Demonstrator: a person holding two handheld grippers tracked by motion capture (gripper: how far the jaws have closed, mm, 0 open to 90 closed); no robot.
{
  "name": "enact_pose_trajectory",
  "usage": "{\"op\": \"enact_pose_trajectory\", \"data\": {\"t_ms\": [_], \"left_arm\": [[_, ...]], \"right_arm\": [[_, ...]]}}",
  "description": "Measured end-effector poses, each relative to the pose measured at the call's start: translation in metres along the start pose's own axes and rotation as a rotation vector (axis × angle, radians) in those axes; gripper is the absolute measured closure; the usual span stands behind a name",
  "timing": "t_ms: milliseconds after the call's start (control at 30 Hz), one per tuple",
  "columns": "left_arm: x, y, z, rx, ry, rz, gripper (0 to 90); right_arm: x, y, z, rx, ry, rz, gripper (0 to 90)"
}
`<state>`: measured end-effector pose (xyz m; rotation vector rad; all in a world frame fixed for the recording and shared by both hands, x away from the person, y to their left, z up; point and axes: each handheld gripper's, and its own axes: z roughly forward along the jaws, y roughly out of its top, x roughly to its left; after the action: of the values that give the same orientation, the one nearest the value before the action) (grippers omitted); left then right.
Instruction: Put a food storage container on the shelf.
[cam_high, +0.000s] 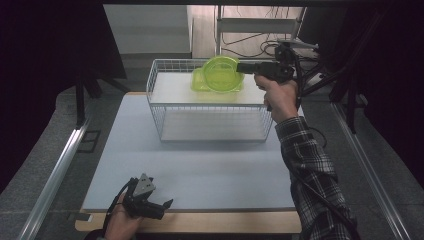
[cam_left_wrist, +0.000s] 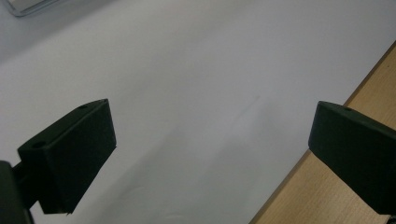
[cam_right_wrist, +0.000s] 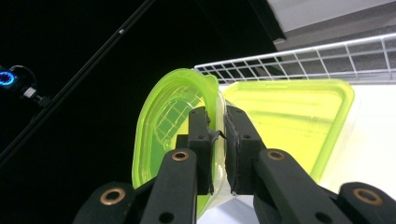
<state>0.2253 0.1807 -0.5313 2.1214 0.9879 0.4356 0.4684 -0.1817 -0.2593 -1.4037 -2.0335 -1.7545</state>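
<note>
Over the top shelf of the white wire rack (cam_high: 210, 107), the right gripper (cam_high: 243, 67) is clamped on the rim of a round green lid (cam_high: 218, 73); right gripper view confirms it: both pads pinch the thin edge of the lid (cam_right_wrist: 170, 130), lid tilted up nearly on edge. Beneath and behind it sits a rectangular green container (cam_high: 200, 82) on the shelf; in the right gripper view that container (cam_right_wrist: 289, 121) lies flat to the right of the lid, apparently topped with its own flat green cover; can't tell whether lid and container touch.

Left gripper (cam_high: 159, 206) rests low at the near edge of the table (cam_high: 200, 170), jaws spread wide, nothing between them; left gripper view shows just white table mat (cam_left_wrist: 196, 93) and the wooden edge (cam_left_wrist: 369, 93) past the fingertips (cam_left_wrist: 70, 149).

Judgement: step in hand looks like carrying the round lid at shelf level, either placing it on the rack or lifting it clear; direction not decidable from this.

Next move calls for: keep the pinch firm, since the grip is on a thin slippery rim and the lid hangs sideways from it; level the lid before setting it down; clear the raised wire edge of the rack; avoid knocking the container; release only once the lid is supported. Left gripper is free to steady the rack if needed.
</note>
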Motion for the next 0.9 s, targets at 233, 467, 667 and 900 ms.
{"op": "enact_pose_trajectory", "data": {"t_ms": [233,467,667,900], "left_arm": [[0.000,0.000,0.000,-0.001,0.002,0.004,0.6],[0.001,0.000,-0.001,-0.003,0.002,0.002,0.6],[0.001,-0.001,-0.001,-0.002,0.002,0.004,0.7],[0.001,-0.001,-0.001,0.000,0.002,0.004,0.7]], "right_arm": [[0.000,0.008,0.014,-0.015,-0.034,0.002,81.6],[-0.005,0.013,0.029,-0.020,-0.069,0.013,81.5],[-0.009,0.012,0.034,-0.032,-0.089,0.033,81.2],[-0.007,0.013,0.036,-0.041,-0.149,-0.004,79.6]]}}
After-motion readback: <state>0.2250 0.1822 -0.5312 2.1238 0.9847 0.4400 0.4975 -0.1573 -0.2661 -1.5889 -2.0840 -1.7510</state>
